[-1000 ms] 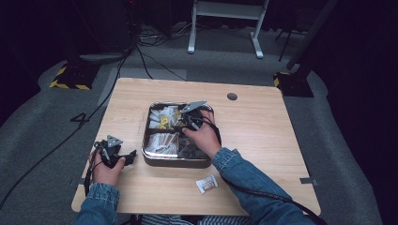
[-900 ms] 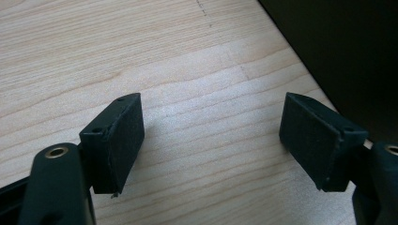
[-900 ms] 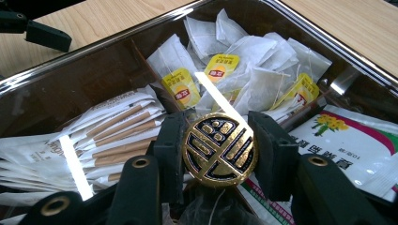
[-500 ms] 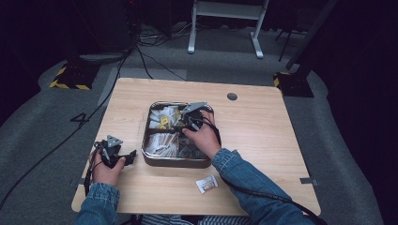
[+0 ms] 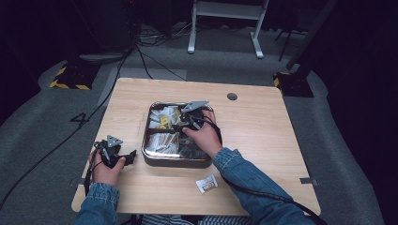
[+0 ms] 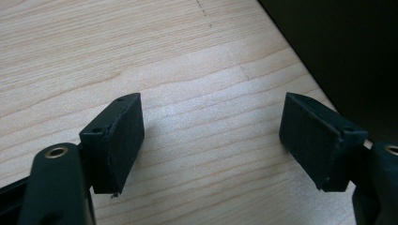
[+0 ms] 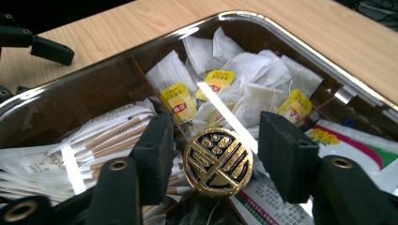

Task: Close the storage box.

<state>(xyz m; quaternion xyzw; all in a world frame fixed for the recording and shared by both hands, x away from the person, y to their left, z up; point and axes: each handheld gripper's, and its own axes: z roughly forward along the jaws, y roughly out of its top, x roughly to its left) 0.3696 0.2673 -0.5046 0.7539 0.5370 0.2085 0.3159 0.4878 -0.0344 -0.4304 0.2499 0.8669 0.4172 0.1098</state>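
Right gripper view: gold knob [image 7: 218,162] between spread jaws of right hand-held gripper [image 7: 219,145], untouched, above tray [image 7: 300,44].

A shiny tray [image 5: 149,157] full of little packets sits on the wooden tabletop [image 5: 263,126]. The right claw [image 5: 184,123] is over the tray. The left claw [image 5: 123,157] rests beside it, and a small packet [image 5: 206,183] lies near the front edge.

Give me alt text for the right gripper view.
The right gripper hangs open over a metal tray, its jaws either side of a round gold-and-black knob at the dividers' centre. Beyond lie tea bags with yellow tags; paper-wrapped sticks sit left.
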